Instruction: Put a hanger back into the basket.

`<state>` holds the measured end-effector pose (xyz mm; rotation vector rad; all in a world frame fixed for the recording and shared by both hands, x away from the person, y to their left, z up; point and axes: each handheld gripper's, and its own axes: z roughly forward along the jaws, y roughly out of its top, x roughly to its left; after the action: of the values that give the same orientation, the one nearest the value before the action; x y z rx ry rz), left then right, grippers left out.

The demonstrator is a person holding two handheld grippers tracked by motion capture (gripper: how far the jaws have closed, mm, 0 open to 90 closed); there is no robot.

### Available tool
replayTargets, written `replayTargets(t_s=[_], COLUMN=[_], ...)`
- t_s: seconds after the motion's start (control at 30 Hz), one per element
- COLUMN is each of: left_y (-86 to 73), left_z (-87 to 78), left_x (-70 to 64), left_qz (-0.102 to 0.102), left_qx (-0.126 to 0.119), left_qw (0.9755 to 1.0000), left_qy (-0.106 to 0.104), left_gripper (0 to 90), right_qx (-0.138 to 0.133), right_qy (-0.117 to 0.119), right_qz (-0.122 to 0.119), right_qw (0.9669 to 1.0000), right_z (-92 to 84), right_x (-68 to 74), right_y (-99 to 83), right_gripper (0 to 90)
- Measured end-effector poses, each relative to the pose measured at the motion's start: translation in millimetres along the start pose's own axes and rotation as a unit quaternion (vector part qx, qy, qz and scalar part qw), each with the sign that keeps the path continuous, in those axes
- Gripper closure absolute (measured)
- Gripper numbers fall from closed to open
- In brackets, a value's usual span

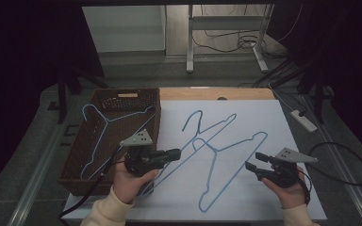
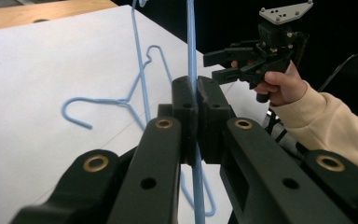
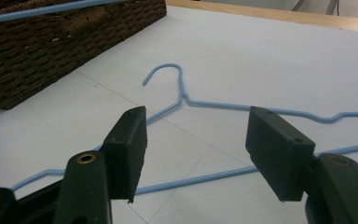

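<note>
Two light blue wire hangers are out on the white sheet [image 1: 264, 113]. My left gripper [image 1: 175, 153] [image 2: 196, 88] is shut on the wire of one hanger [image 1: 219, 123] [image 2: 192, 56], which runs straight up between the pads. The other hanger [image 1: 239, 141] [image 2: 121, 100] [image 3: 182, 93] lies flat just right of it. My right gripper [image 1: 254, 161] [image 3: 193, 144] [image 2: 216, 65] hovers open at that hanger's right side, with nothing between its pads. A third blue hanger [image 1: 105, 120] lies in the wicker basket [image 1: 78, 184].
The brown wicker basket [image 3: 51, 42] stands at the left edge of the sheet. A strip of bare wooden tabletop [image 1: 217, 93] shows behind the sheet. Cables and a power strip [image 1: 304, 120] lie on the floor to the right.
</note>
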<state>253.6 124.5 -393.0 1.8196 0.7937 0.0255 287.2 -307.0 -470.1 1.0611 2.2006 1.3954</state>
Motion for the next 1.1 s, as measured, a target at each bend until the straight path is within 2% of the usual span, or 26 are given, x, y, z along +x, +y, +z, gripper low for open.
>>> replayTargets(t_s=[0.33,0.5,0.8,1.1], left_y=[4.0,5.0,1.4,-1.6], left_z=[-34.4,-47.9,-77.8,-93.4], left_x=[12.5,19.9,38.4,50.2], left_qz=[-0.004,-0.006,-0.024,-0.036], left_qx=[-0.027,-0.035,-0.047,-0.059], left_qw=[0.9996,0.9992,0.9981,0.9964], left_qy=[0.006,0.017,0.033,0.050], left_gripper=[86.6,86.5,86.5,86.5], right_qx=[0.010,0.013,0.016,0.017], right_qy=[-0.005,-0.007,-0.008,-0.008], right_qz=[0.001,-0.002,-0.004,-0.004], right_qw=[0.9999,0.9999,0.9998,0.9998], right_z=[2.2,2.4,3.9,5.0], right_x=[-2.1,-1.1,-1.2,-1.9], right_y=[-1.9,-1.8,-2.1,-2.2], right_gripper=[39.5,39.4,39.3,39.2])
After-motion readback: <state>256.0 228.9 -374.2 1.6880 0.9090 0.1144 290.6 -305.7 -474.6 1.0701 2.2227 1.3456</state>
